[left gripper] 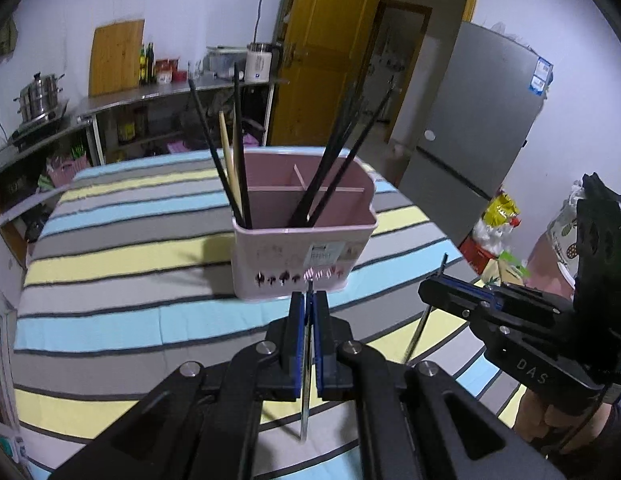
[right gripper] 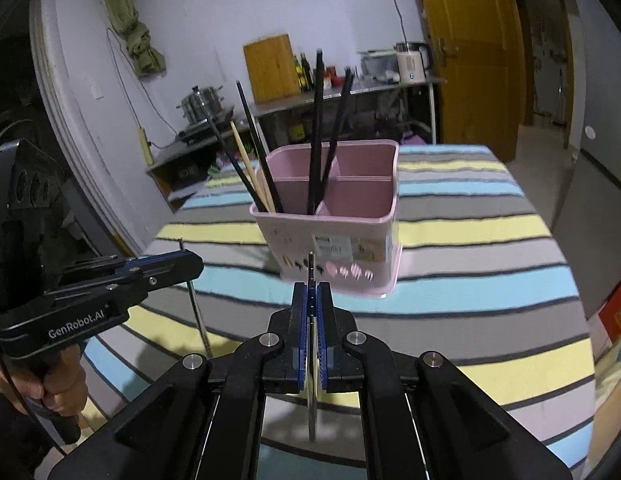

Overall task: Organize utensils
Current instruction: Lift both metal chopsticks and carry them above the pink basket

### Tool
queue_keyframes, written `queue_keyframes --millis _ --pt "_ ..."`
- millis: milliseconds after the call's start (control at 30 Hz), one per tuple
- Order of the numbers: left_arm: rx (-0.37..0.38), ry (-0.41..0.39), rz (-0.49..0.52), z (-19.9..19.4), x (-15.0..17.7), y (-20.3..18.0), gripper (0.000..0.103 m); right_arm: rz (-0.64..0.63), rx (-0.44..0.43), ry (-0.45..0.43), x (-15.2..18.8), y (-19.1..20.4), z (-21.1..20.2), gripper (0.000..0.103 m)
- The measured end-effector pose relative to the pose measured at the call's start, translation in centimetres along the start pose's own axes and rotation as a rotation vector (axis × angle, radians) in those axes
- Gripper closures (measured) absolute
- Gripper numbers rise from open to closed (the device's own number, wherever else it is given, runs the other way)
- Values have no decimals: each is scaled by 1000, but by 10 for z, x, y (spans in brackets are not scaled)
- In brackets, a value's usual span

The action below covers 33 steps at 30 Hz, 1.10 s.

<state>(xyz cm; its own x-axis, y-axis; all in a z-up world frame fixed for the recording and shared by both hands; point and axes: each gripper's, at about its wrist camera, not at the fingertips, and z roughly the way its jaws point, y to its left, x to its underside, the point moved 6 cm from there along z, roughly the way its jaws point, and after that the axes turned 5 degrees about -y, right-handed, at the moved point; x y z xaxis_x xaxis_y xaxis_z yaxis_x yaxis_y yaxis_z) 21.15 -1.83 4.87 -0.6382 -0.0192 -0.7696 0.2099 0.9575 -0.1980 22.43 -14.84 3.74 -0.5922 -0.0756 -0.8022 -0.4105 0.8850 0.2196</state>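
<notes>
Sitting mid-way along the striped tabletop [left gripper: 110,240], well in from every edge: pink caddy [left gripper: 306,256], dark chopsticks [left gripper: 334,168] leaning outward from two compartments. Left gripper [left gripper: 309,304] and right gripper [right gripper: 311,300], each clamped tight on an upright metal utensil [left gripper: 305,400] [right gripper: 311,400]. Best lifted above the rim, kept vertical, lowered into a free compartment, avoiding the splayed sticks.

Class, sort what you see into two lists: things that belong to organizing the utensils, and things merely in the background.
Belongs to the job:
pink utensil holder
black chopsticks
wooden chopstick
left hand-held gripper, shut on a metal utensil
right hand-held gripper, shut on another metal utensil

Just lying about:
steamer pot
electric kettle
cutting board
fridge
</notes>
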Motion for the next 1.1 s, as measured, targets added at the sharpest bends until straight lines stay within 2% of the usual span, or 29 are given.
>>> queue_keyframes --millis 400,633,833,1100 --pt "0 -6 -14 -15 10 1 98 3 11 -5 12 -3 -18 99" --pt "14 47 -42 -20 13 4 98 18 7 -6 11 -3 -22 99" --pt "31 56 -77 -14 2 9 98 6 -8 -44 -8 5 -18 99" --pt "20 -26 -105 -20 -42 20 98 -6 -14 -130 -52 13 -16 99"
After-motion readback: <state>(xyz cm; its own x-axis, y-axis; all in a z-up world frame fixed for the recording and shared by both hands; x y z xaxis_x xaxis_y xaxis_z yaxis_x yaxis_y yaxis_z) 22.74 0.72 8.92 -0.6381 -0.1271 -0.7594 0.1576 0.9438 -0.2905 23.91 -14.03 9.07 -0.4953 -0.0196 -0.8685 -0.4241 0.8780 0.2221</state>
